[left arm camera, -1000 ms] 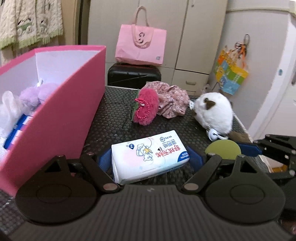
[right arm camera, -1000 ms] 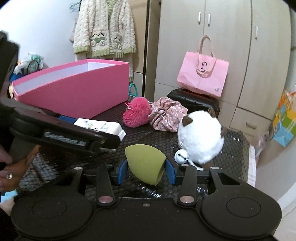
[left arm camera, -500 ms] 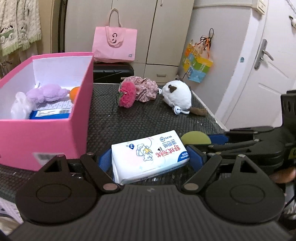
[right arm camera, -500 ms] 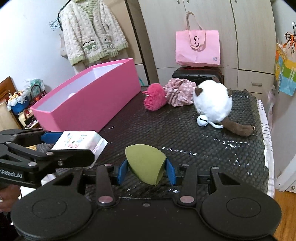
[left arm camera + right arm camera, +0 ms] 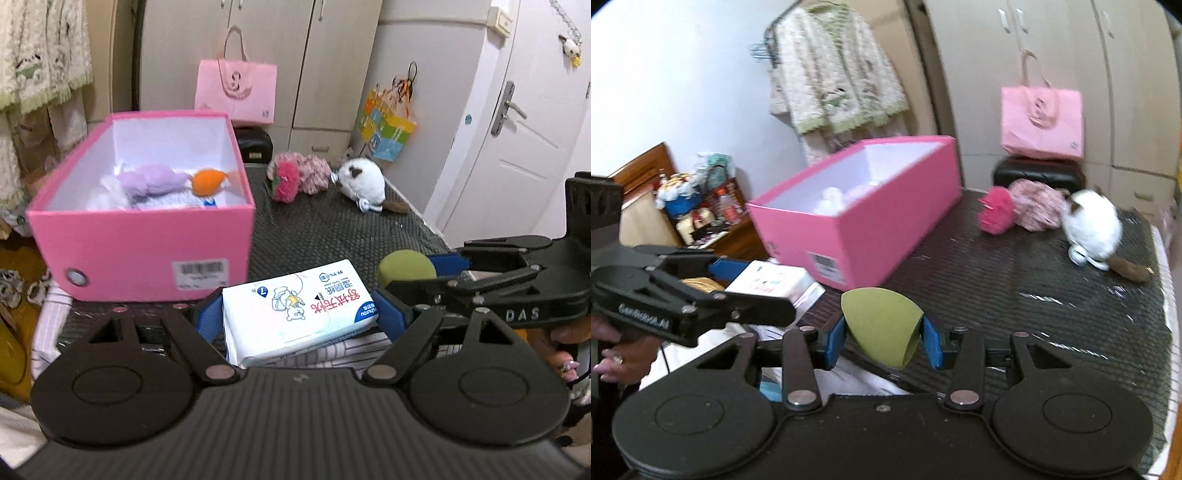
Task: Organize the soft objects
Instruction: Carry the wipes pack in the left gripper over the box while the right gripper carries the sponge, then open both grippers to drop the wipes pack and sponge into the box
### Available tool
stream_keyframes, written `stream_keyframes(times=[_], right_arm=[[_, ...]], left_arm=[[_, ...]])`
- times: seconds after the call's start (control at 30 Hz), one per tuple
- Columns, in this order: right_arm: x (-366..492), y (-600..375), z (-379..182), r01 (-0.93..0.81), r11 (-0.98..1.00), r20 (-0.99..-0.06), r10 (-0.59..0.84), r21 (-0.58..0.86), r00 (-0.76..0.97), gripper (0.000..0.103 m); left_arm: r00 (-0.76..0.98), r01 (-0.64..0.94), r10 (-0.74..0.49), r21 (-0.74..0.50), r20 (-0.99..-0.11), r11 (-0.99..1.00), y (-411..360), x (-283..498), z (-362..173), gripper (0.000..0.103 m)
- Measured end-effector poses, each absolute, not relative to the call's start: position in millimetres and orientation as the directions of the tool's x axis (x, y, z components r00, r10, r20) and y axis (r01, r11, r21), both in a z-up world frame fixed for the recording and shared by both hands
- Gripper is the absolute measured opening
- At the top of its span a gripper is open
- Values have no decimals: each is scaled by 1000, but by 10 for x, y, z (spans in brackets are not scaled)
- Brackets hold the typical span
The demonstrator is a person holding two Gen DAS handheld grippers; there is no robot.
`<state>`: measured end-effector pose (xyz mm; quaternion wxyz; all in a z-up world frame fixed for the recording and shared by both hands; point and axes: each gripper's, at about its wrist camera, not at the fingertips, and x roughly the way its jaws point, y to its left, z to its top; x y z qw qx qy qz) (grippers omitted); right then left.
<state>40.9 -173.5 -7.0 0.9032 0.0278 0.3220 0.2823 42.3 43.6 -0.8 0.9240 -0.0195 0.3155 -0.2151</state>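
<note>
both claws pinch: left claw (image 5: 300, 320) tissue pack (image 5: 295, 308), right claw (image 5: 882, 339) green sponge (image 5: 881, 325)

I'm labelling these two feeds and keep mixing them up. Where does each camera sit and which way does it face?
Left wrist: on the left tool holding a tissue pack, facing the pink box; right tool at right.
Right wrist: on the right tool holding a green sponge, facing the table; left tool and hand at left.
Shared: box, white plush.
</note>
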Motion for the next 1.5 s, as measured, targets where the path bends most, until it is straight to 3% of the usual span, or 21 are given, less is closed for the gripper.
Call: stream_keyframes(times=[0.27, 0.6, 0.9, 1.07, 1.4, 1.5], right_arm=[[328, -1219, 213, -597, 781, -489, 600, 185, 633, 49], [652, -783, 406, -521, 852, -395, 493, 41, 775, 49], [1053, -555, 440, -465, 885, -381, 440, 30, 813, 50], [1419, -487, 396, -438, 898, -395, 415, 37, 819, 50], [2132, -359, 122, -415, 905, -507, 403, 96, 762, 52], [2279, -347, 64, -406, 906, -520, 404, 116, 752, 61]], left_arm=[[778, 350, -367, -134, -510, 927, 800, 341, 271, 83], [864, 254, -271, -97, -424, 962, 1121, 600, 414, 83], [913, 166, -185, -82, -364, 983, 1226, 978, 354, 83], [906, 165, -184, -81, -381, 983, 1246, 1301, 325, 83], [841, 157, -200, -128, -502, 979, 1373, 1926, 84, 83], [847, 129, -182, -138, -499, 982, 1414, 1987, 52, 85]])
